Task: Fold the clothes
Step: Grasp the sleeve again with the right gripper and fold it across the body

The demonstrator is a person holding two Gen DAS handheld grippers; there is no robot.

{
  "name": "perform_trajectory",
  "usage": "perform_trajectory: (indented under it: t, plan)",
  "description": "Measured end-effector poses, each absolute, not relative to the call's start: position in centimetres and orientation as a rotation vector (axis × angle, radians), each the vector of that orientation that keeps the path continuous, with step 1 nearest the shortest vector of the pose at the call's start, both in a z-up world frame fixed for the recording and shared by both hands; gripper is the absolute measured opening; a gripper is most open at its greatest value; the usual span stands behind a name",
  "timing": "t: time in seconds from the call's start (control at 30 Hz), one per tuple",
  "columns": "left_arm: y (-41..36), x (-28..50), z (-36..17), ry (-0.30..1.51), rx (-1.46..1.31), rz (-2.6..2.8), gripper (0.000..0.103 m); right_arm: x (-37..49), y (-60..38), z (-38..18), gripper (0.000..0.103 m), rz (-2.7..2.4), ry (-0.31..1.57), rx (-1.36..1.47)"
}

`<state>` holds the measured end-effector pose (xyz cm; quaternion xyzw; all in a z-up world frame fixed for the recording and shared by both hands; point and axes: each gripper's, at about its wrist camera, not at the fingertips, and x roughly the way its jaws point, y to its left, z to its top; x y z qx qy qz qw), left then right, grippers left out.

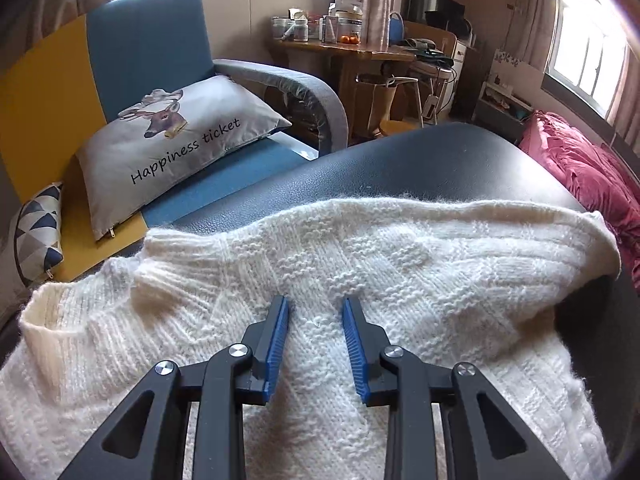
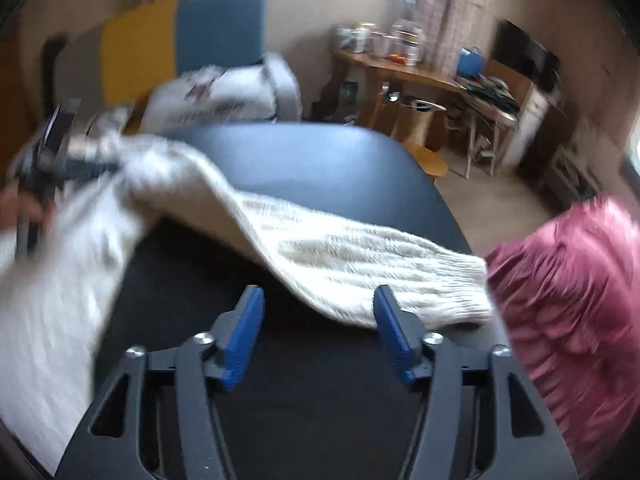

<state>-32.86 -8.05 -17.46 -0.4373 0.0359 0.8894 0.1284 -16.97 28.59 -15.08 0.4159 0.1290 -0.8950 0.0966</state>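
Hovering over the knit, the left gripper (image 1: 316,304) stands with its two blue-padded fingers narrowly parted, nothing between them; tips sit just above or on the fabric, contact not certain.

Item, one: right gripper (image 2: 320,294), lower centre of its frame, fingers spread wide and bare, above the dark surface and just short of the sleeve end.

Item, one: cream knit sweater (image 1: 360,264), spread across the lower half of the left wrist view. Ribbed collar at lower left, ribbed cuff at right. In the right wrist view one sleeve (image 2: 360,264) runs from upper left down to centre right, its cuff lying on the surface; the upper left part is raised and blurred, near the other gripper there (image 2: 60,160); whether it is clamped cannot be told.

Item, one: black padded table (image 1: 420,160), carrying the sweater.

Item, one: pink quilted bedding (image 1: 592,176), right edge.

Item, one: blue and yellow armchair (image 1: 148,48), upper left.

Items, two cushions: a grey one (image 1: 180,148) printed with a deer head and the words "Happiness ticket"; a triangle-patterned one (image 1: 38,232), left edge.

Item, one: wooden desk (image 1: 348,56), upper centre, crowded with jars; labels unreadable.
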Motion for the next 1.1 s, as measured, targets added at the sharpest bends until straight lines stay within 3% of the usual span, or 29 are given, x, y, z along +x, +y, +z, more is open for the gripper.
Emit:
perform_trajectory:
  t: [0.07, 0.33, 0.4, 0.77, 0.93, 1.0, 1.07, 1.1]
  plan:
    - [-8.1, -32.9, -17.5, 0.099, -1.270, 2.585, 0.029, -17.4, 28.1, -16.1, 0.062, -2.618, 0.508, 1.239]
    - [-8.5, -33.1, -17.6, 0.081, -1.264, 2.576, 0.029, -21.7, 27.2, -20.6, 0.058, -2.531, 0.682, 1.271]
    - [-8.4, -33.1, -17.6, 0.089, -1.264, 2.582, 0.029, -22.1, 27.2, -21.1, 0.004, -2.546, 0.712, 1.270]
    - [-8.3, -33.0, -17.5, 0.086, -1.267, 2.589, 0.029, -26.7, 26.7, -13.3, 0.005, -2.664, 0.821, 1.165]
    - [-7.8, -32.7, -17.5, 0.130, -1.262, 2.629, 0.029, -35.8, 27.1, -13.9, 0.006, -2.570, 0.758, 1.397]
    - [-7.4, -32.4, -17.5, 0.166, -1.263, 2.662, 0.029, -38.9, 26.7, -15.3, 0.015, -2.553, 0.724, 1.480]
    - [-6.9, -32.0, -17.4, 0.205, -1.264, 2.695, 0.029, -41.3, 26.6, -17.2, 0.035, -2.532, 0.673, 1.584]
    - [-6.7, -31.8, -17.3, 0.225, -1.264, 2.712, 0.029, -41.8, 26.6, -17.7, 0.036, -2.539, 0.643, 1.608]
